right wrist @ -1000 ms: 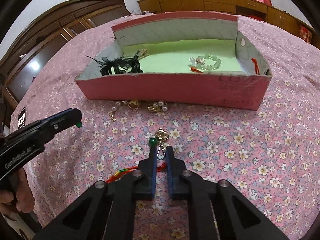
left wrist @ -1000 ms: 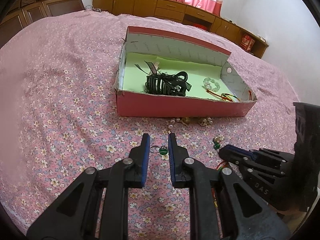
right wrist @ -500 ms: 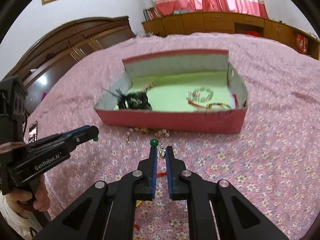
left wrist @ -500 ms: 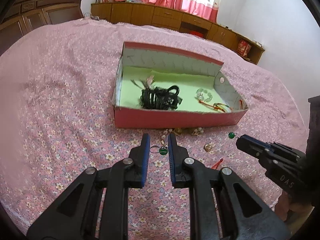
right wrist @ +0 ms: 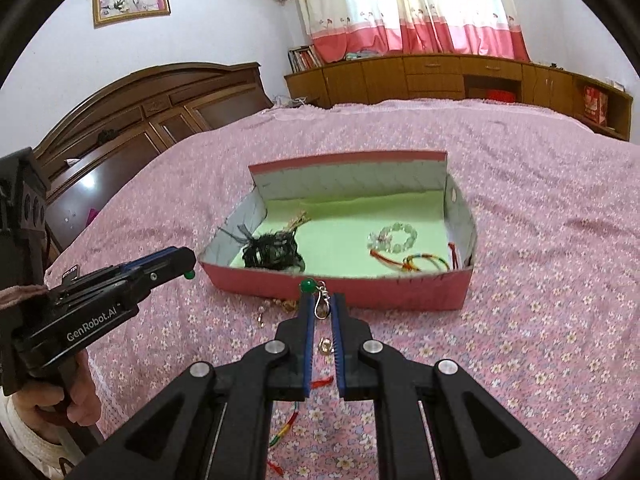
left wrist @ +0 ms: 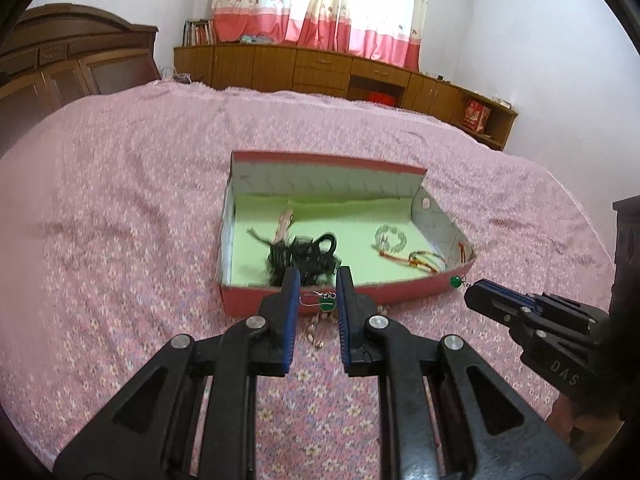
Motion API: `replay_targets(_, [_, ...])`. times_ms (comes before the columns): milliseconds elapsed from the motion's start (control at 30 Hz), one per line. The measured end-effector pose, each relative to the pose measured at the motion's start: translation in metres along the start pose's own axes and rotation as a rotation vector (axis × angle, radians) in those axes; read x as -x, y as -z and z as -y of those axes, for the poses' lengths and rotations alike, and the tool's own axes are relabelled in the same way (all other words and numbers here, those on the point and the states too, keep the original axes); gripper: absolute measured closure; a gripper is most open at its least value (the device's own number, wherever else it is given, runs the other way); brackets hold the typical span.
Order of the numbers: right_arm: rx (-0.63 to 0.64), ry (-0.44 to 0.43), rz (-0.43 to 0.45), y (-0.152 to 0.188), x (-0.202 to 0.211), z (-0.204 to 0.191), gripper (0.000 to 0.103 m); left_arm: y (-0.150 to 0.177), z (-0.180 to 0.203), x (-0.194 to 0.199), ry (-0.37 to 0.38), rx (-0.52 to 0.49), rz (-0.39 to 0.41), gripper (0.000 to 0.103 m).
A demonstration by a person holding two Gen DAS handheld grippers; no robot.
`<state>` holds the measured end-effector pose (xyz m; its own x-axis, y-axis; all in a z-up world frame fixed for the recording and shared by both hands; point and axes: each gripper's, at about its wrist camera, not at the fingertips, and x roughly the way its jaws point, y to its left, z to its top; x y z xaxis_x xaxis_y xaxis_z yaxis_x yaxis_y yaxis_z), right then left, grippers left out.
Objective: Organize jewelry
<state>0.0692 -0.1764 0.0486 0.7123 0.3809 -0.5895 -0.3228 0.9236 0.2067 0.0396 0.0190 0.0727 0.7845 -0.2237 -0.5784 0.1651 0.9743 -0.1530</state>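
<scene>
Green-beaded earrings hang pinched in each narrowed claw before the box.

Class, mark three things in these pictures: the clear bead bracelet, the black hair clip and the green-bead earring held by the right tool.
clear bead bracelet point(right wrist: 394, 237): right wrist view, on its beaded ring.
black hair clip point(right wrist: 272, 250): right wrist view, on its tangled black middle.
green-bead earring point(right wrist: 308, 285): right wrist view, on the green bead.
</scene>
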Motion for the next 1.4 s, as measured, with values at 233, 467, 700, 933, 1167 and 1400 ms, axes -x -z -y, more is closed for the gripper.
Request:
replay_targets(233, [0.005,0.017,0.038,-0.014,-0.001,0.002,0.093,-0.017,0.007,-0.006,0.016,-0.023,0.047,0.103])
replay_targets(467, [0.005,0.030,0.049,-0.024,-0.014,0.007,0.093,-0.026,0.002,-0.024,-0.008,-0.031,0.063,0.103])
replay_targets(700, [0.005,0.051,0.021,-0.027,-0.034,0.016,0.093,-0.024,-0.013,-0.039,-0.022,0.000,0.022,0.103])
replay_targets(933, [-0.016,0.054,0.018,-0.024,-0.033,0.021,0.093,-0.010,-0.011,-0.043,0.001,0.018,-0.044,0.103])
replay_targets(1167, [-0.032,0.050,0.027,-0.020,-0.025,0.023,0.093,0.007,0.002,-0.046,0.026,0.002,-0.107,0.089])
replay_targets(1400, [-0.061,0.043,0.036,-0.014,-0.015,0.030,0.093,0.026,0.009,-0.051,0.060,0.008,-0.162,0.089])
